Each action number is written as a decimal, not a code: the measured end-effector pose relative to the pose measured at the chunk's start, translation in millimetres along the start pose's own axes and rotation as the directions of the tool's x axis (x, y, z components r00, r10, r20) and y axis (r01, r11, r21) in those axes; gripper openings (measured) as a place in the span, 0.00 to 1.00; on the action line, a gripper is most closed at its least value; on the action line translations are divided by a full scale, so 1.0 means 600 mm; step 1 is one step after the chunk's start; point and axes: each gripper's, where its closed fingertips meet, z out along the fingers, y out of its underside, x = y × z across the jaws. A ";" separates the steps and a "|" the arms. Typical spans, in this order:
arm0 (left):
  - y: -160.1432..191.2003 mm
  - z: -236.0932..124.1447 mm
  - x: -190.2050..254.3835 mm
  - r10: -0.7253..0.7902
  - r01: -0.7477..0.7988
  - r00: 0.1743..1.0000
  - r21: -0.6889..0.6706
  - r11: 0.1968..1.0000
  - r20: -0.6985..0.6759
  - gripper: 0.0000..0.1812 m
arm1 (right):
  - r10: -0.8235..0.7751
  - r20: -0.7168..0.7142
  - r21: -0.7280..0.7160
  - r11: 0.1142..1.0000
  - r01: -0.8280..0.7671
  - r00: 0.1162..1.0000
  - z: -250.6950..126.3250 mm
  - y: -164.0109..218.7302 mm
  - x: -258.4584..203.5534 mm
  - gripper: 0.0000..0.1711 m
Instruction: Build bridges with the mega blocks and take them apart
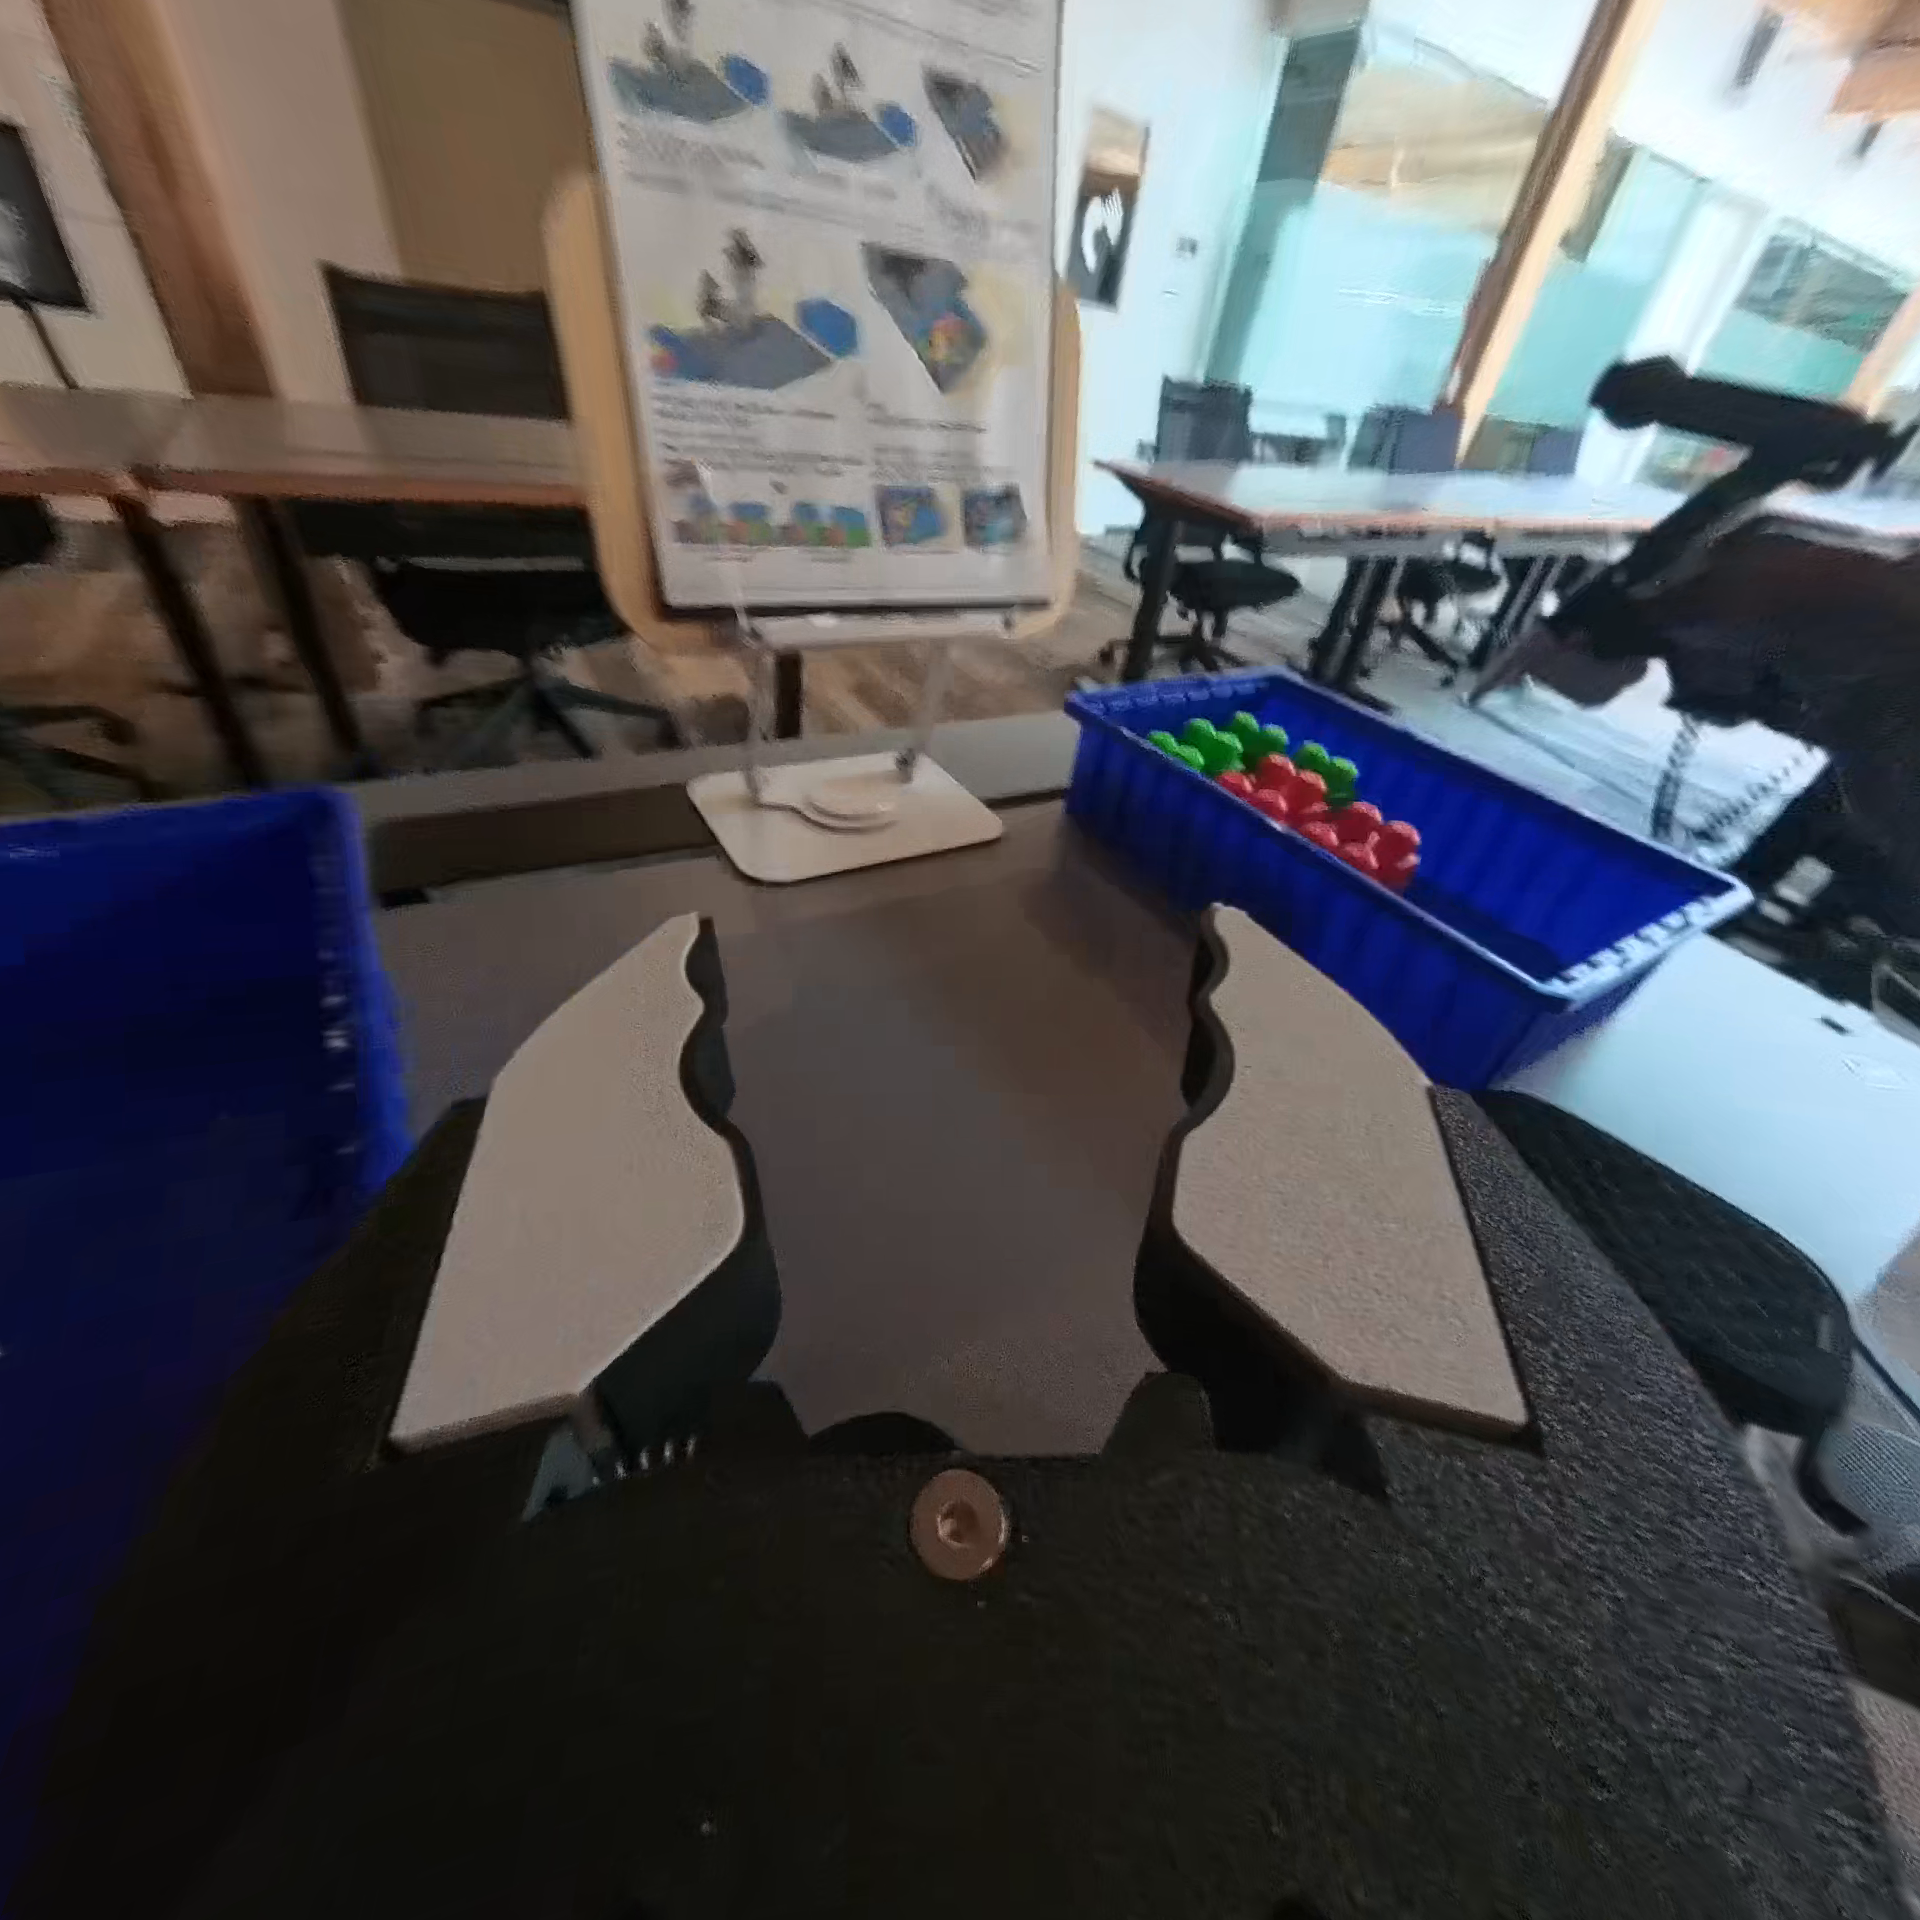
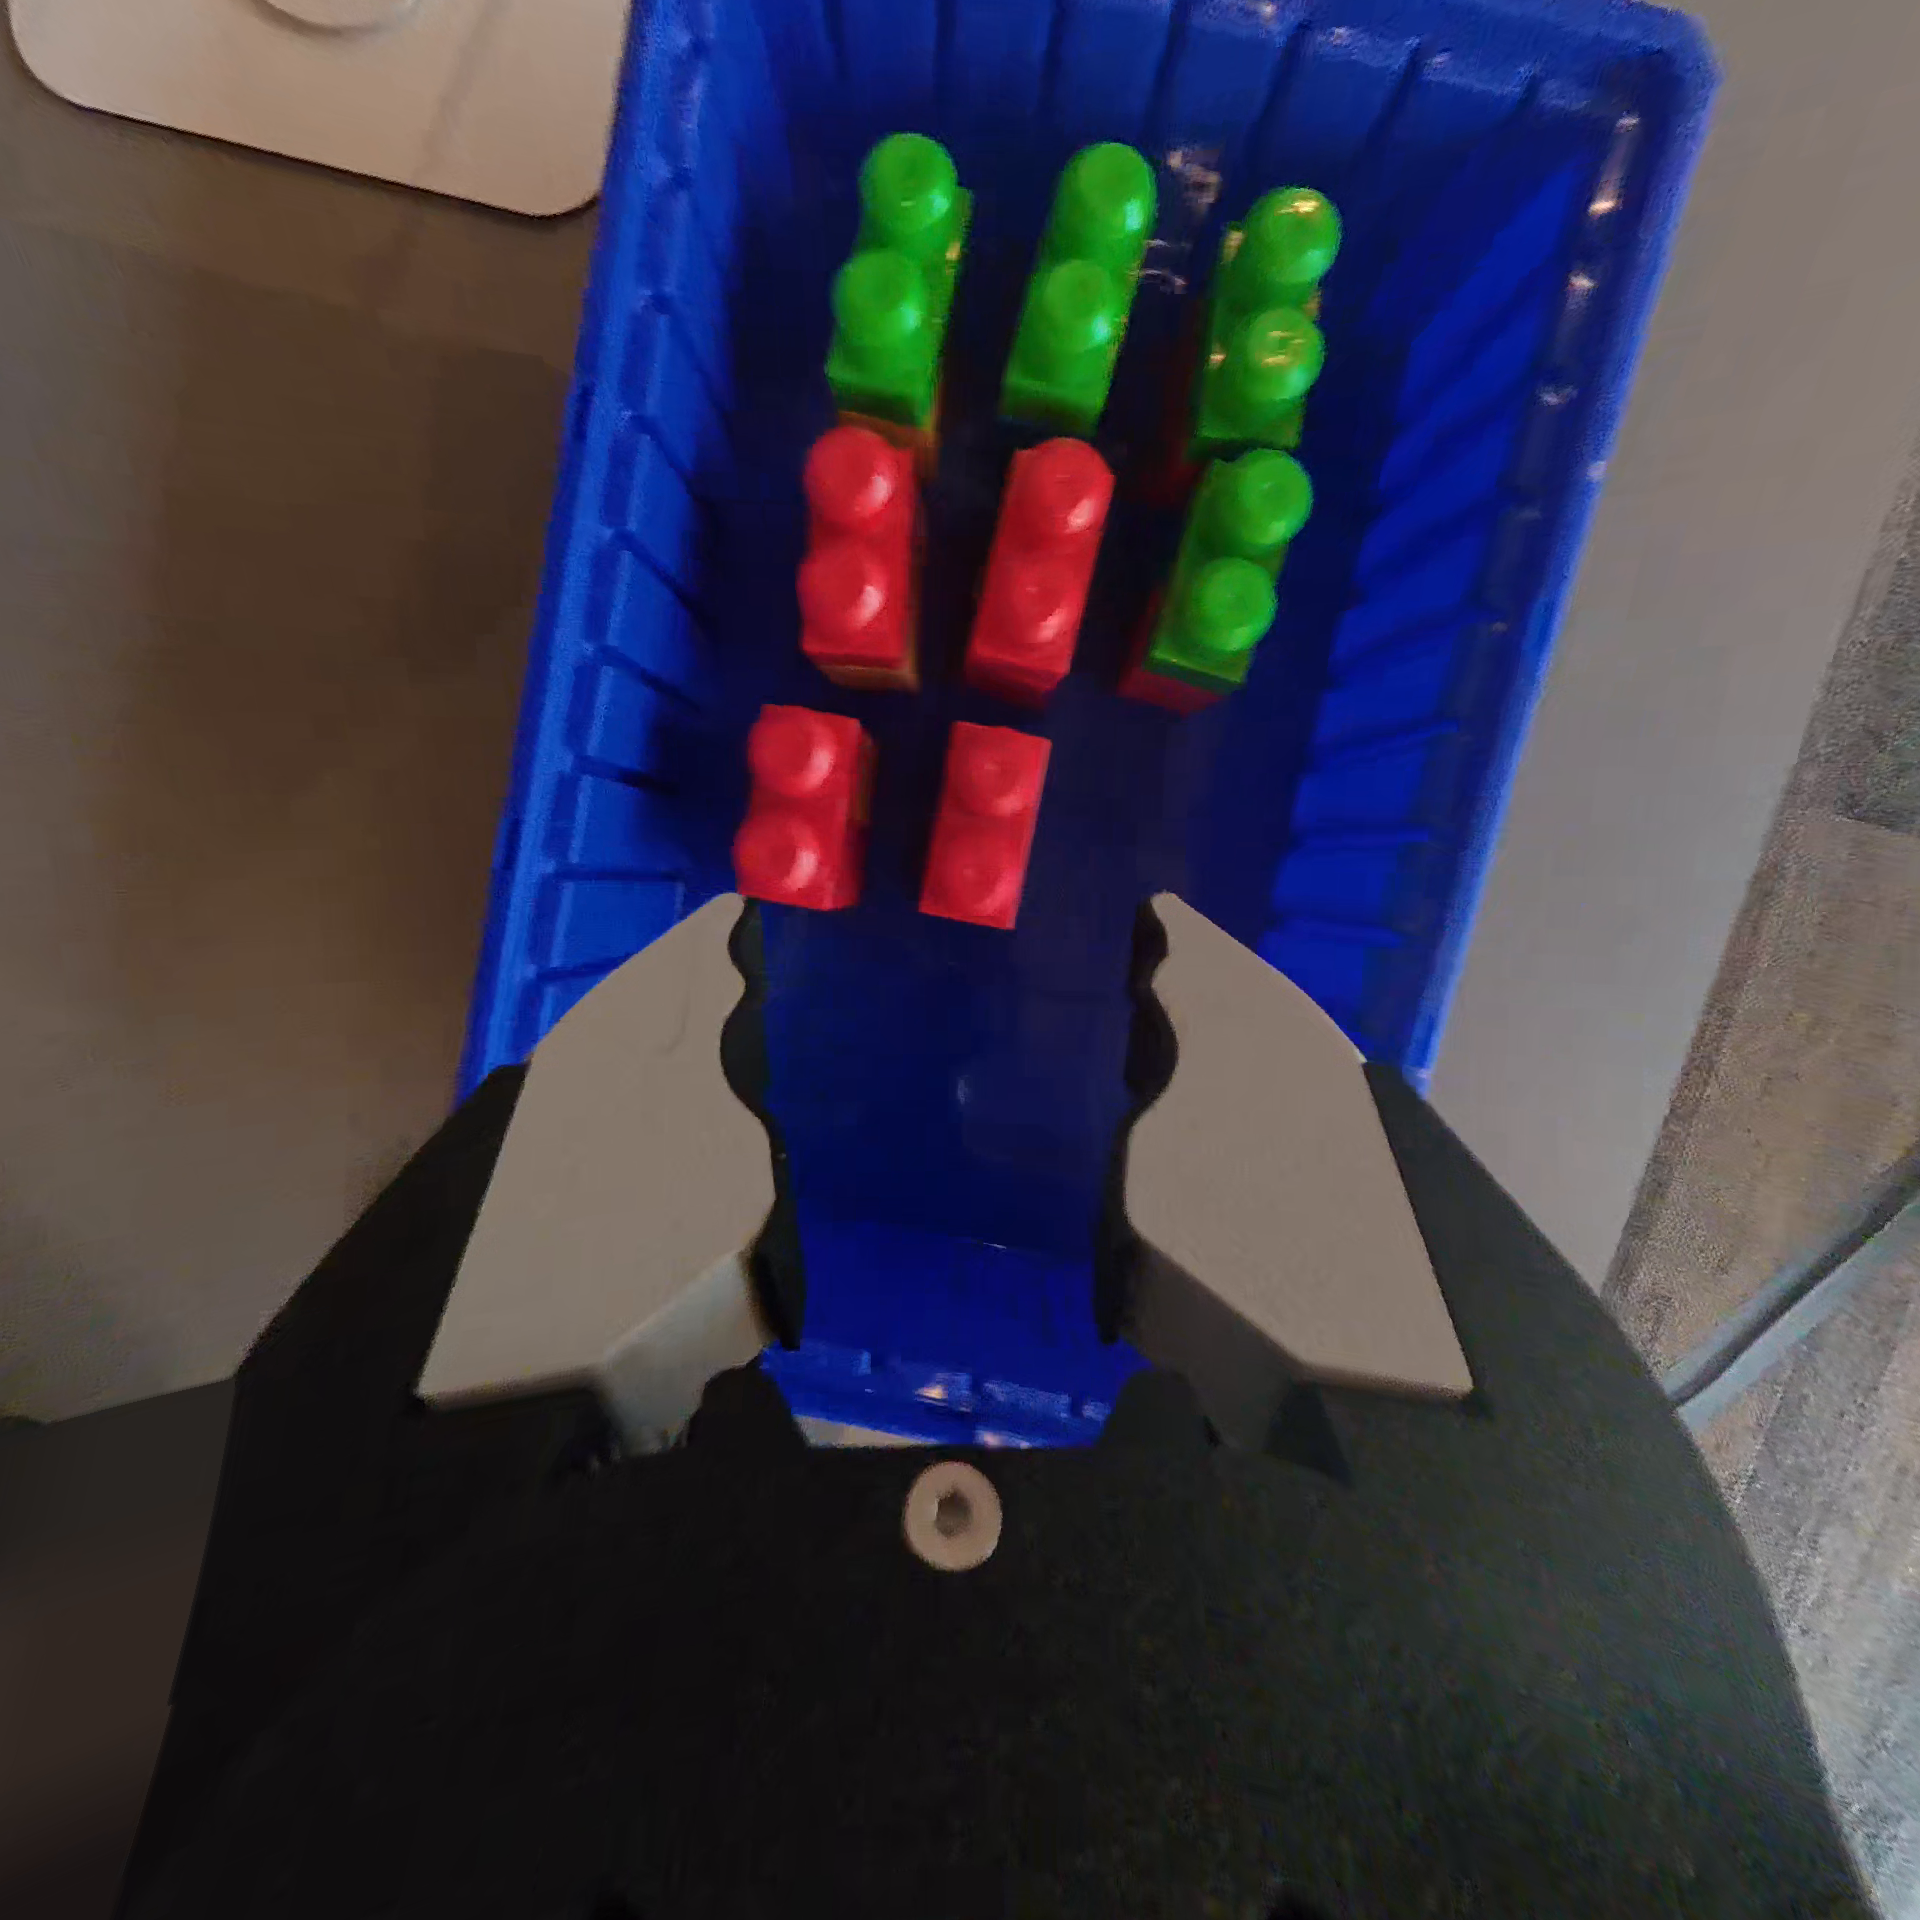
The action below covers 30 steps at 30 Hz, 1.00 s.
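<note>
A blue bin [image 2: 644, 644] holds several green and red two-stud mega blocks standing in rows. Green blocks [image 2: 1081, 291] fill the far row, red blocks [image 2: 1039, 571] the nearer rows, with one more green block [image 2: 1226, 571] at the right. My right gripper [image 2: 945, 914] is open and empty, hovering over the bin's near end just short of the nearest red blocks [image 2: 987, 821]. My left gripper [image 1: 951, 925] is open and empty above the dark table [image 1: 935, 1091]. The same bin [image 1: 1455, 935] with blocks [image 1: 1299, 790] sits to its right.
A second blue bin [image 1: 177, 1039] stands close on the left. A white stand [image 1: 842, 821] with an instruction sheet [image 1: 831, 312] is at the table's far edge; its base [image 2: 312, 94] lies left of the bin. The table edge and grey floor [image 2: 1766, 935] are at right. The gap from one gripper's tips to the other's is roughly 55 cm.
</note>
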 end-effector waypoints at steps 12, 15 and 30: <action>0.008 0.283 0.180 -0.039 0.014 0.983 -0.142 0.990 -0.180 0.38 | 0.019 -0.039 -0.043 0.999 -0.021 0.999 0.006 0.048 0.144 0.41; 0.028 0.354 0.209 -0.079 0.037 0.978 -0.214 0.976 -0.194 0.36 | 0.028 -0.034 -0.046 0.998 -0.030 0.999 0.014 0.060 0.163 0.40; 0.158 0.581 0.256 -0.255 0.189 0.966 -0.530 0.827 -0.054 0.24 | 0.080 -0.003 -0.113 0.990 -0.080 0.997 0.076 0.078 0.219 0.40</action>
